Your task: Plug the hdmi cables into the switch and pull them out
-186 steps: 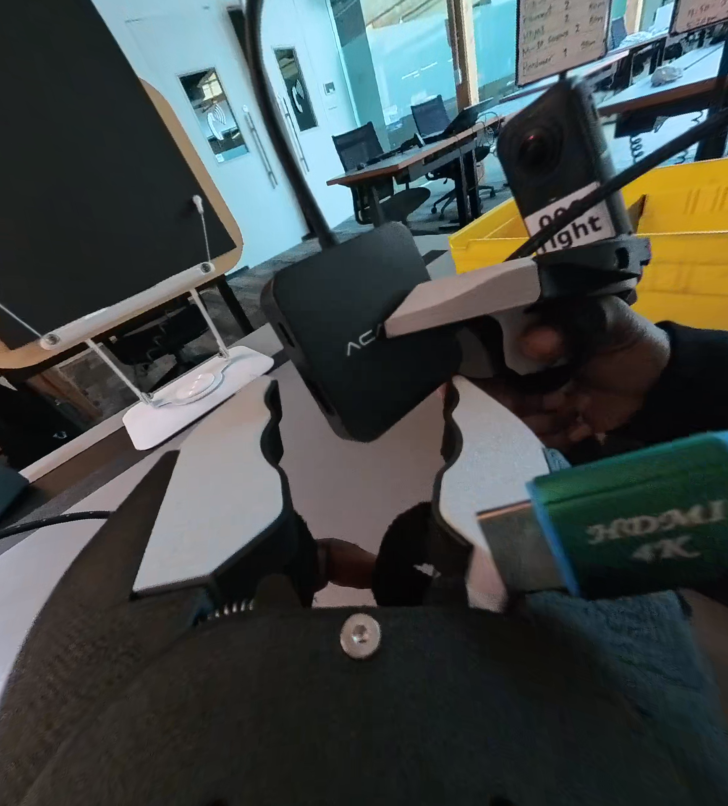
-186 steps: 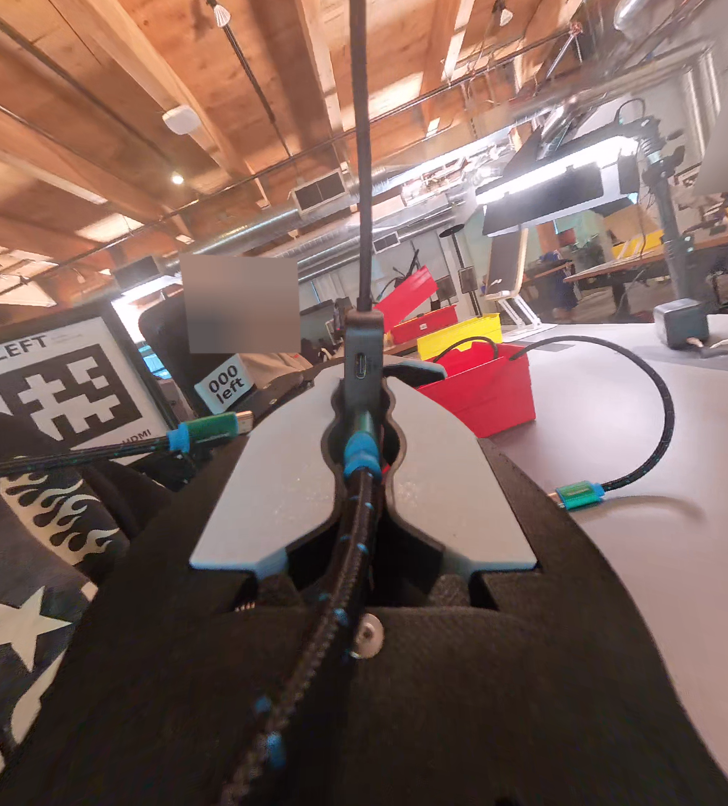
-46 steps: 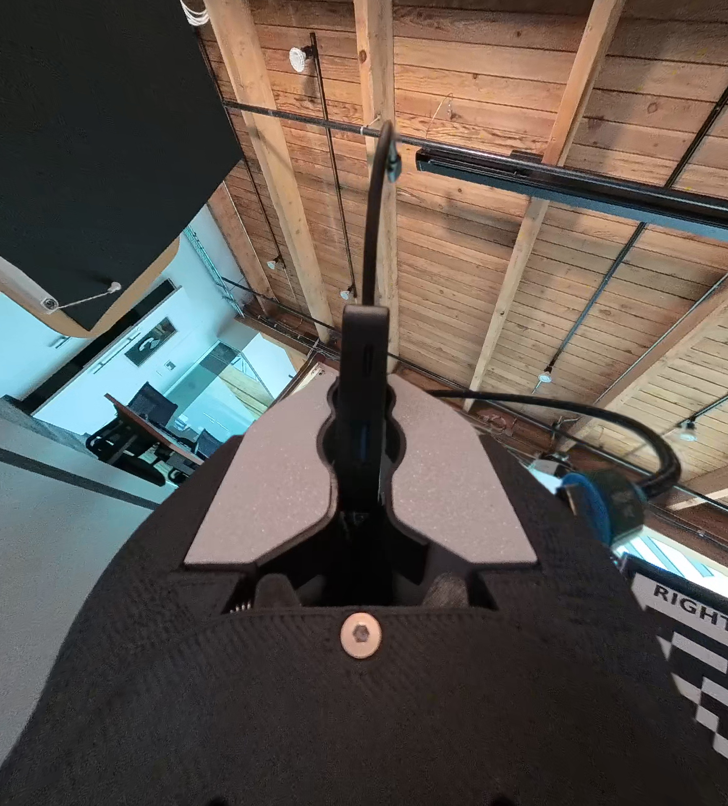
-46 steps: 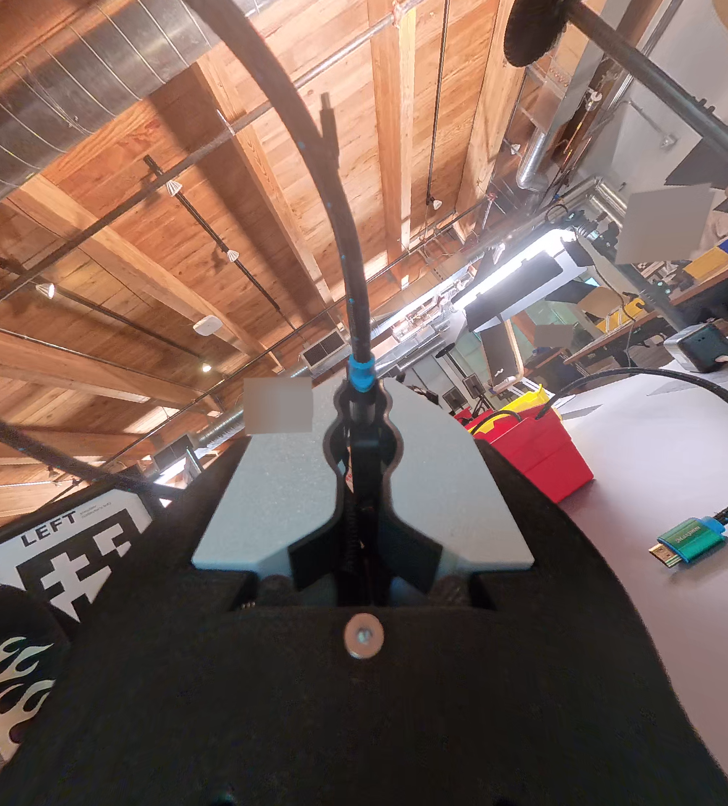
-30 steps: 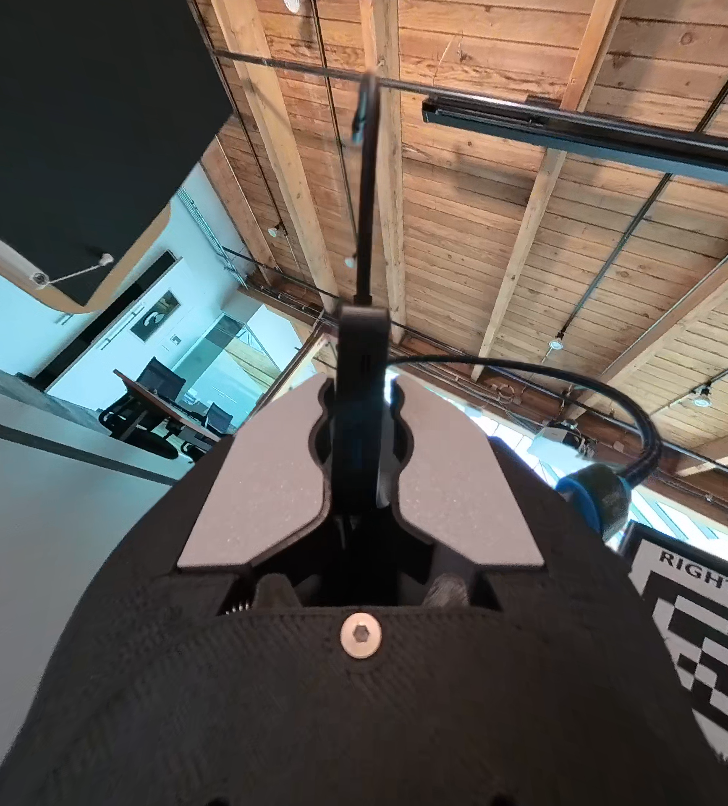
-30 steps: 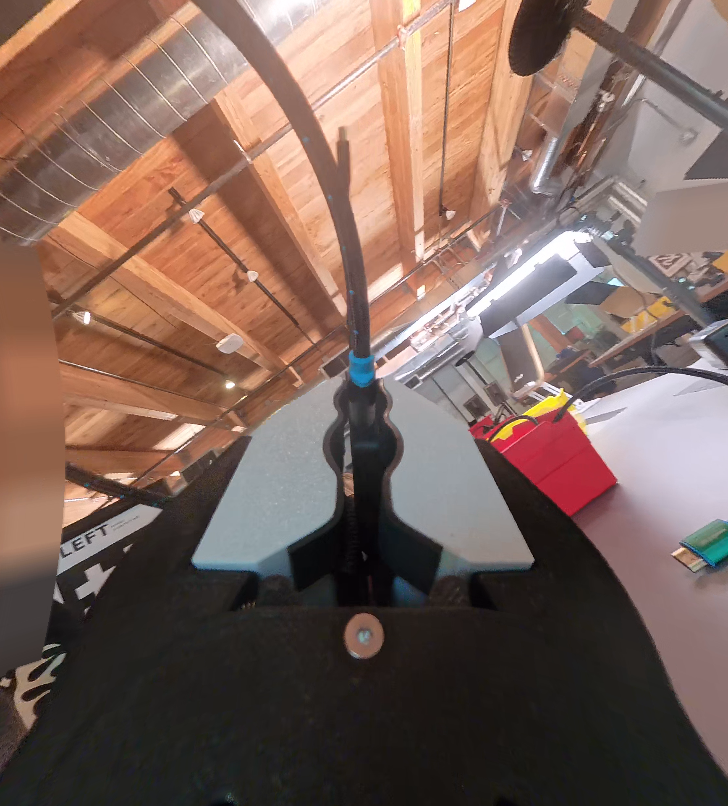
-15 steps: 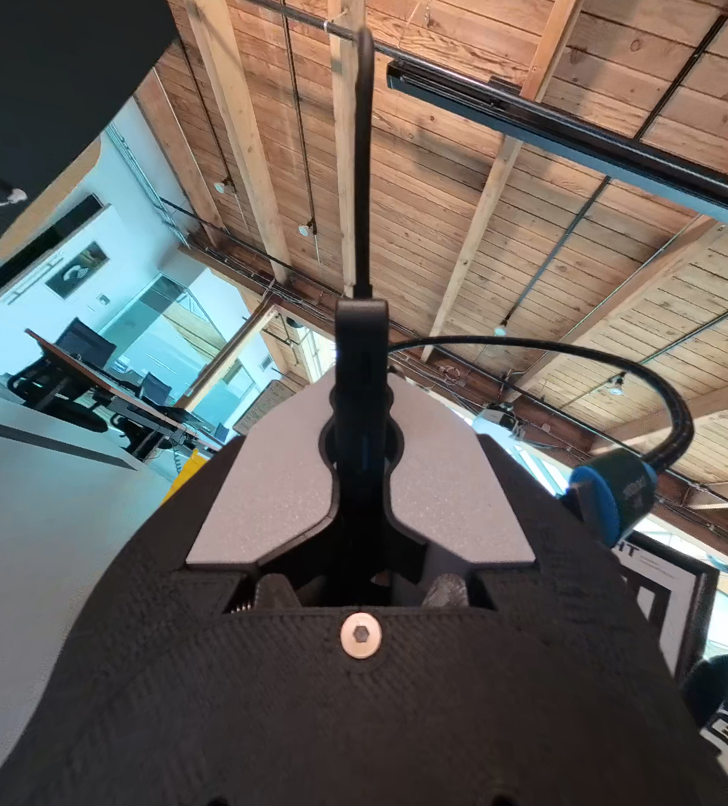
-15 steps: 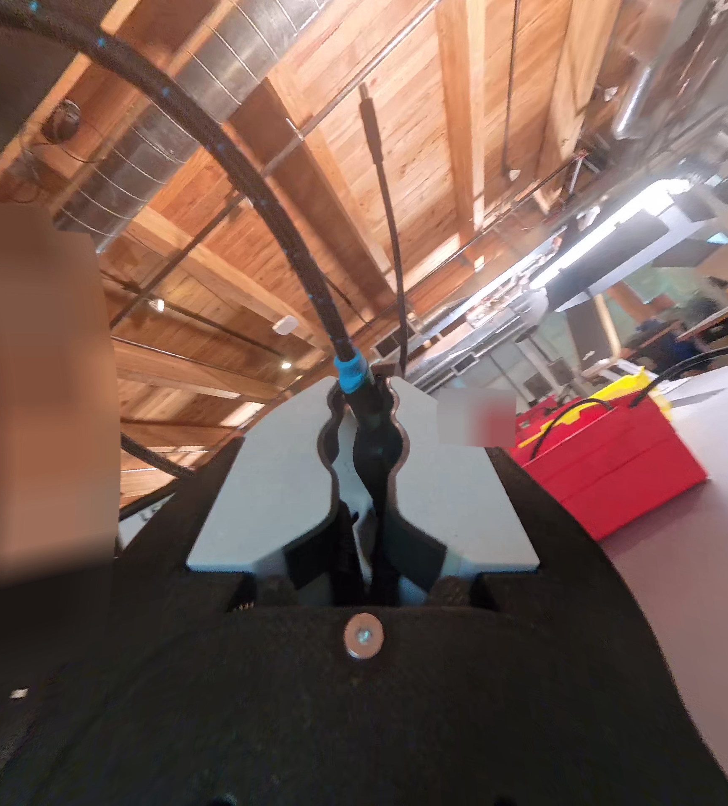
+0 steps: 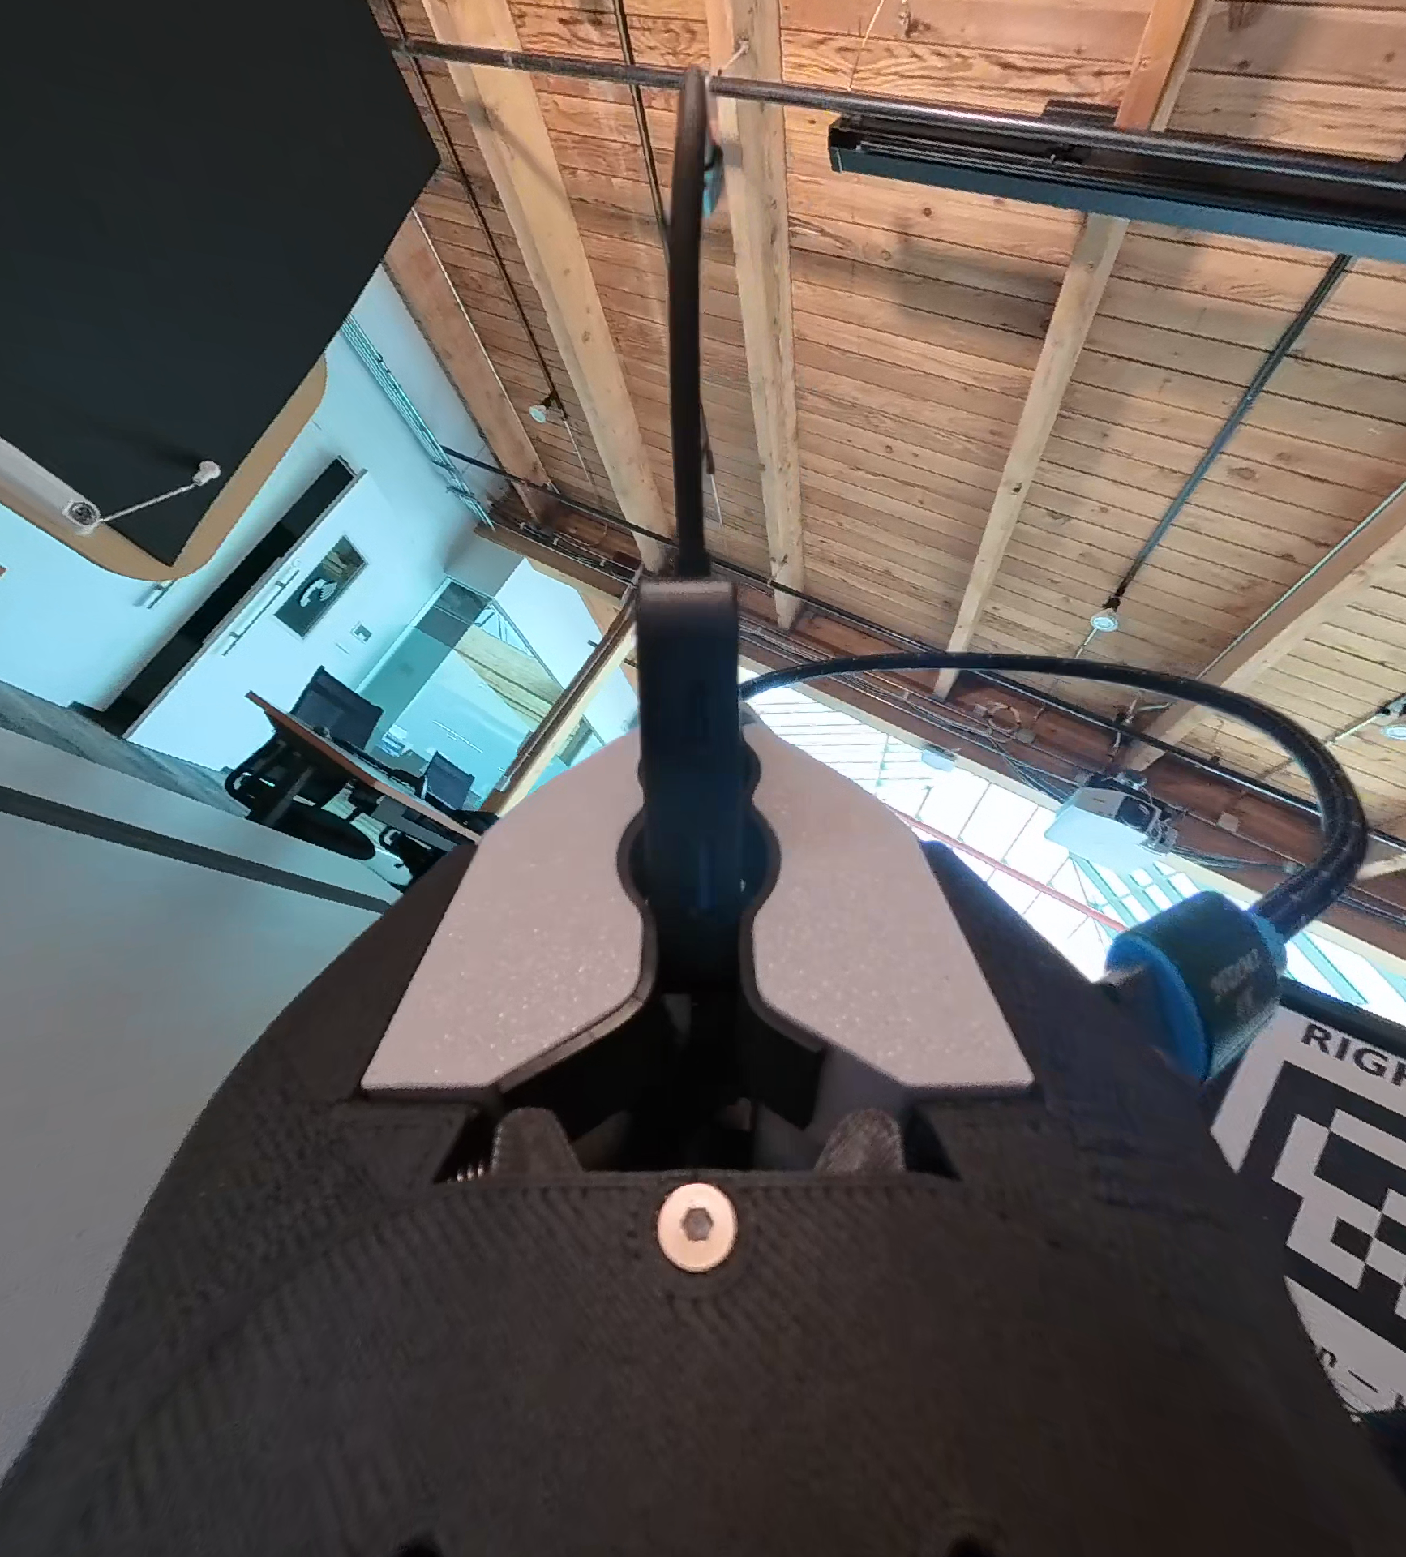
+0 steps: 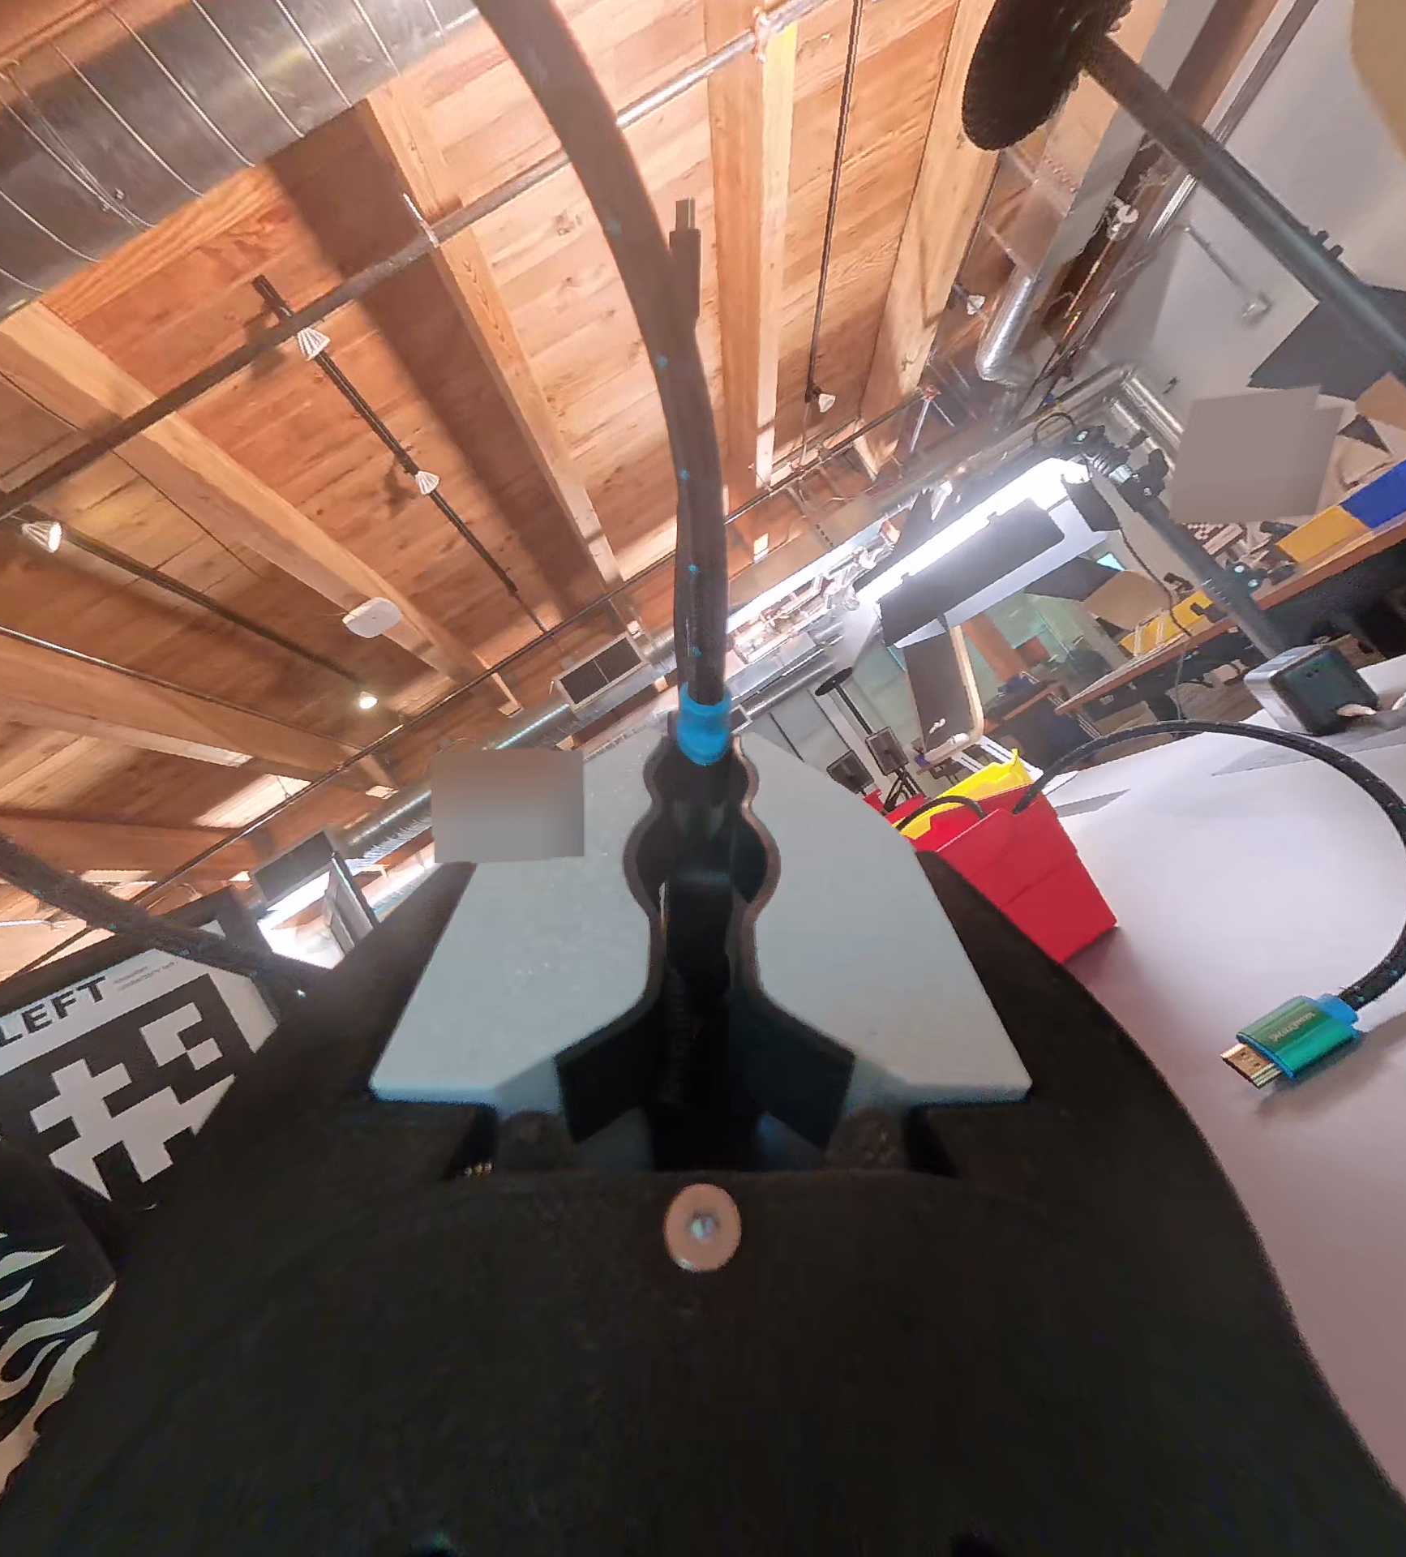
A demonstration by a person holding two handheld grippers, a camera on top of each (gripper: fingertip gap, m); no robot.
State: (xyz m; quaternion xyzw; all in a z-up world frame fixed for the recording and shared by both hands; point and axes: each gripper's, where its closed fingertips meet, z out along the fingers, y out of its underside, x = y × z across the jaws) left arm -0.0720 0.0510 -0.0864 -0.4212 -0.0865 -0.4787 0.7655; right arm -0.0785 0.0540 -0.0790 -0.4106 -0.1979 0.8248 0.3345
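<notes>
Left gripper point(image 9: 689, 830): closed on the switch point(image 9: 687, 699), which stands edge-on between the grey fingers point(image 9: 531, 944) and points up at the wooden ceiling point(image 9: 1020, 379)
Switch: black, thin from this angle, its top clear of the fingertips; a thin black lead point(image 9: 687, 320) rises from its top edge and curls over at the end
Right gripper point(image 10: 700, 830): clamped on a plug point(image 10: 704, 851) just under its blue collar point(image 10: 701, 735); the plug body is mostly hidden between the grey fingers point(image 10: 860, 952)
Held cable point(image 10: 695, 505): black braid with blue flecks, rising from the collar and arching up and left out of view
Switch in the right view: whether it sits behind the held plug cannot be told; only its thin lead point(image 10: 687, 253) shows above
Second plug point(image 9: 1188, 981): in the left view, dark with a blue collar, hanging in the air to the right, its cable point(image 9: 1104, 682) looping back toward the switch
Third plug point(image 10: 1272, 1045): green body, blue collar, gold tip, lying free on the white table point(image 10: 1272, 1222); its braided cable point(image 10: 1357, 809) curves back to a red bin point(image 10: 1011, 876)
Table: also holds a small grey box point(image 10: 1315, 687) at the far right
Marker boards: one point(image 9: 1373, 1196) at the right edge of the left view, one point(image 10: 101, 1070) at the left of the right view
</notes>
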